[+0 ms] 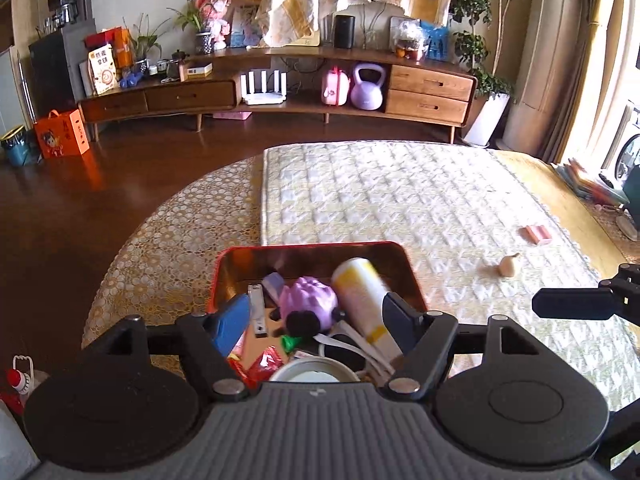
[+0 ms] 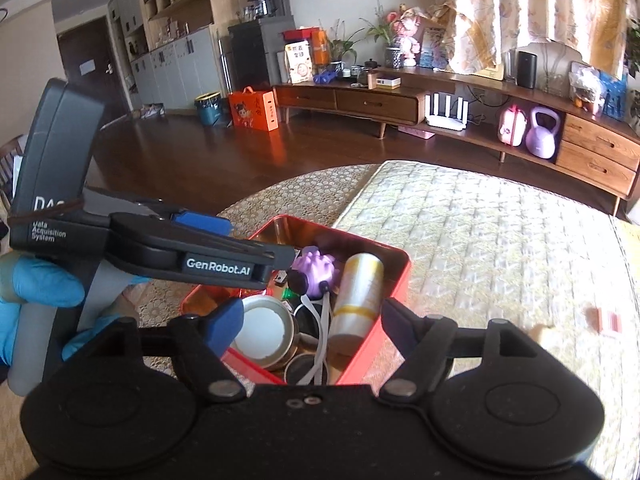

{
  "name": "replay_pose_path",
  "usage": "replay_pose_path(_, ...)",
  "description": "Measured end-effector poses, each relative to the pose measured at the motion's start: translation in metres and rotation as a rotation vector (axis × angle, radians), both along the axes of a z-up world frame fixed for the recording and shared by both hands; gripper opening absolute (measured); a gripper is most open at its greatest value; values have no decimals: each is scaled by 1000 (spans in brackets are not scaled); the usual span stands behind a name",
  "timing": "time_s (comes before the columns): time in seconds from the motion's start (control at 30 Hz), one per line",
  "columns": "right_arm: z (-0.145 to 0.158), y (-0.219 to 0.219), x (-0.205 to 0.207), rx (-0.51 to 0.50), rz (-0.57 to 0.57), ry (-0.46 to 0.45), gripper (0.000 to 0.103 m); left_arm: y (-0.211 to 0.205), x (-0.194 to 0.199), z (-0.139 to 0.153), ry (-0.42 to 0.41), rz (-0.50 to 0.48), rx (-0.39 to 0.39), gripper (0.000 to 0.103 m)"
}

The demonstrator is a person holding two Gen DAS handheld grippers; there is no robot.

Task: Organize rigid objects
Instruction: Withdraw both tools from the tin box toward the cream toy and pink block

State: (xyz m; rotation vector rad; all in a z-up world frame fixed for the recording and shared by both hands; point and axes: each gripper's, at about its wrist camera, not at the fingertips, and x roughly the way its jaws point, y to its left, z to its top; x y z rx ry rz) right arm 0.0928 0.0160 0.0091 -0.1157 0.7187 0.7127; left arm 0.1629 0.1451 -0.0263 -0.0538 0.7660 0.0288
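Left-wrist footage showed the left gripper (image 1: 316, 316) poised above a red rectangular metal tin (image 1: 304, 249) on the lace-covered table (image 1: 168, 240), its blue-padded jaws spread apart and pinching nothing. Inside the tin lay a white and yellow cylindrical bottle (image 1: 362, 292), a ridged purple plastic toy (image 1: 308, 300), a silver nail clipper (image 1: 257, 308), a small green plastic piece (image 1: 291, 342), a crinkled red wrapper (image 1: 266, 364) and a round metal lid with a white centre (image 1: 314, 372). Out on the quilted cream mat (image 1: 400, 200), well apart from the tin, sat a small beige garlic-like bulb (image 1: 508, 266) and, farther off, a pink rectangular block (image 1: 537, 234).

Seen from the right wrist, the right gripper (image 2: 312, 328) likewise hung released over the near end of the tin, jaws wide with nothing between the pads. A hand in a blue glove (image 2: 44, 284) held the other gripper's grey handle at the left edge.
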Motion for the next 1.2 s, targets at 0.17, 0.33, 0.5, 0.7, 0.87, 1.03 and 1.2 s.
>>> replay_pose_path(0.17,7,-27,-10,35,-35,-6,89,-26,-13,8,-9,-18,-2,80)
replay_pose_path(0.33,9,-56,-18,40,-74,-19,103,-51,-22,12,-12,-44,-26,82)
replay_pose_path(0.5,5,-89,-22,29,-117,-21,103,-81,-27,12,-16,-89,-22,83)
replay_pose_path(0.7,0,-134,-20,22,-181,-26,103,-112,-24,9,-24,-128,-50,91)
replay_pose_path(0.87,-6,-173,-11,21,-260,-37,103,-136,-13,2,-45,-134,-61,102)
replay_pose_path(1.03,-17,-205,13,14,-329,-27,103,-161,7,-10,-27,-133,-52,102)
replay_pose_path(1.2,-30,-225,44,5,-381,-10,103,-187,31,-23,2,-146,-44,102)
